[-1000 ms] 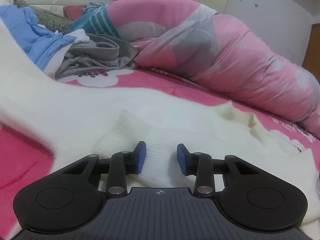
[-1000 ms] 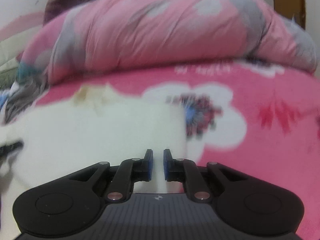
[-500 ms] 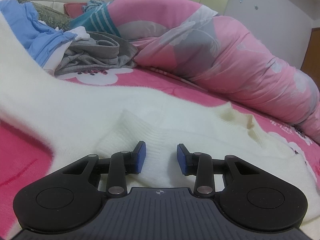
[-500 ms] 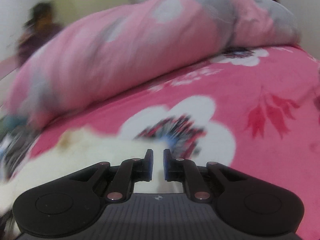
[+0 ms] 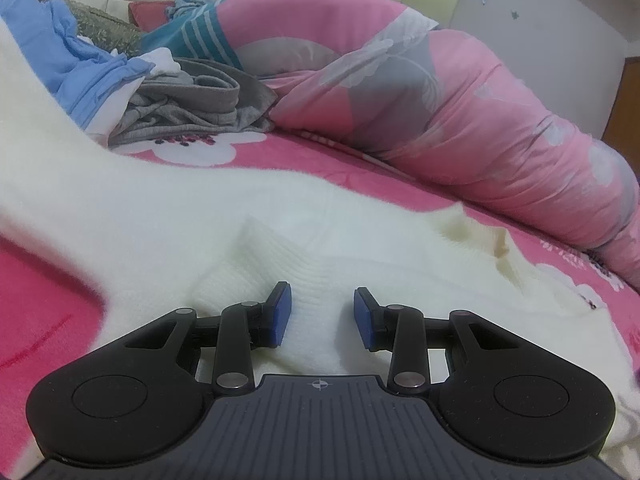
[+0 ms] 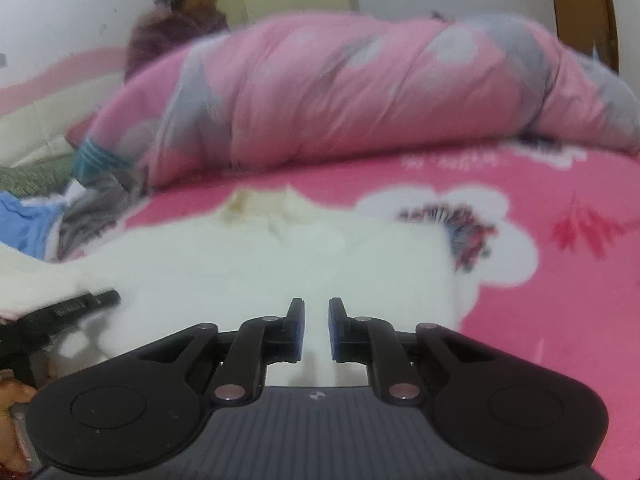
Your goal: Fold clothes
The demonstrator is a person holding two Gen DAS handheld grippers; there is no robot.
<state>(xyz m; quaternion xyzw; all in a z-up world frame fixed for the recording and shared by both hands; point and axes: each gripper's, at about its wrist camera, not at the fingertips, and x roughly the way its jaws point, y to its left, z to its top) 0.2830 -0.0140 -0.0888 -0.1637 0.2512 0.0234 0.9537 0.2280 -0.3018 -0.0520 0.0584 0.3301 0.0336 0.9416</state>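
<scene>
Soft, even indoor light with faint shadows; left wrist view sharp, right wrist view motion-blurred throughout; fisheye curvature bends both frames' edges.

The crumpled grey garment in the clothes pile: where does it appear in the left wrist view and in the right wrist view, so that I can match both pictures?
Left wrist view: crumpled grey garment in the upper left, beyond the white knitted sweater.
Right wrist view: blurred, at the left edge, mid-height.
Shared landmark: the long pink and grey rolled quilt, right of the garment in both views.
</scene>
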